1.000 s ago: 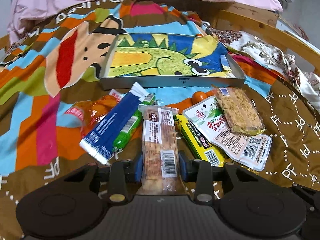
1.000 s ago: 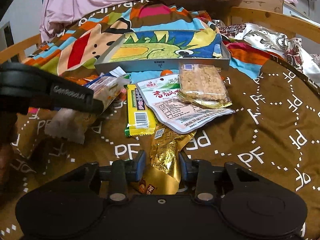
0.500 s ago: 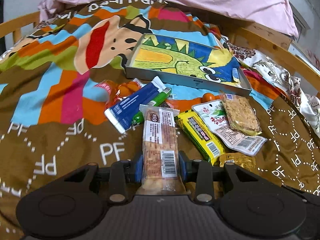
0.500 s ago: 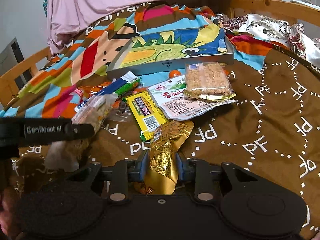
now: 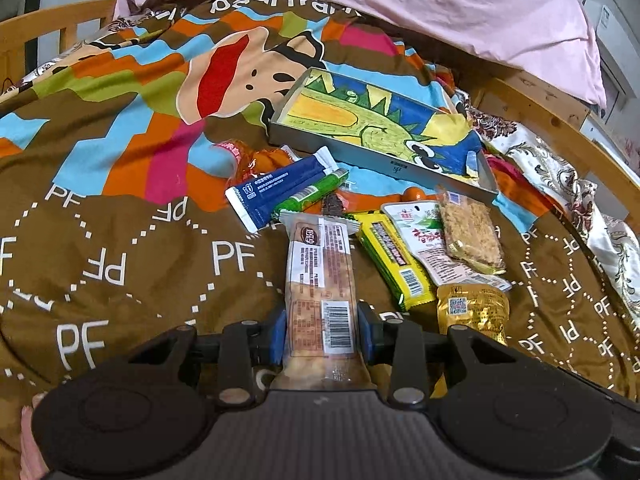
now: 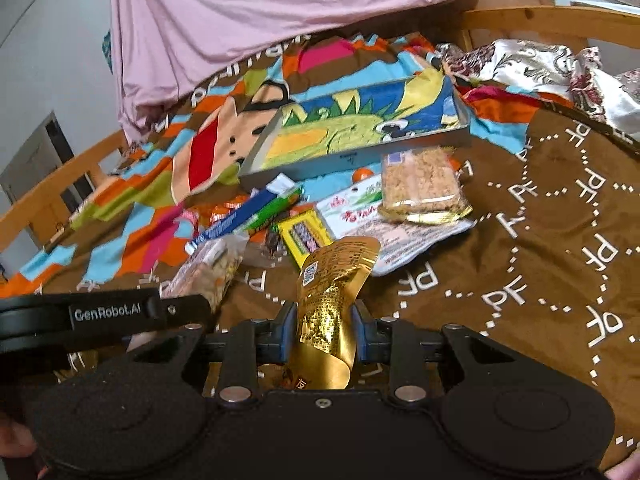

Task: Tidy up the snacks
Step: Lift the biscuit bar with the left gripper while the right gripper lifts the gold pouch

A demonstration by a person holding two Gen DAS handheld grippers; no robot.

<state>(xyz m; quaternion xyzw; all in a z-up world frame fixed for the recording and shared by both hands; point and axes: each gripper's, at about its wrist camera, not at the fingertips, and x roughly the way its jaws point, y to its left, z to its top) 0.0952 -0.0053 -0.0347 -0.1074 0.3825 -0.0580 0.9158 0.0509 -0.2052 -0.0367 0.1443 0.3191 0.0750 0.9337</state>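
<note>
My left gripper [image 5: 322,334] is shut on a long clear biscuit pack [image 5: 320,276] and holds it above the bedspread. My right gripper [image 6: 325,336] is shut on a gold foil pouch [image 6: 332,288], also lifted; the pouch also shows in the left wrist view [image 5: 472,312]. A shallow tray with a dinosaur drawing [image 5: 380,128] [image 6: 360,132] lies behind the snack pile. Loose snacks lie in front of it: a blue stick pack [image 5: 276,192], a green pack [image 5: 312,196], a yellow bar [image 5: 394,260], a white pouch [image 5: 428,240] and a crumbly rice bar [image 5: 470,232].
The left gripper's arm [image 6: 104,316] crosses the lower left of the right wrist view. A pink quilt [image 5: 400,4] is heaped at the back. A wooden bed rail [image 5: 560,120] runs along the right, another [image 6: 52,200] along the left.
Both grippers have risen and pulled back from the pile with their packs; the right gripper has tilted. The gold pouch now hangs clear of the bedspread.
</note>
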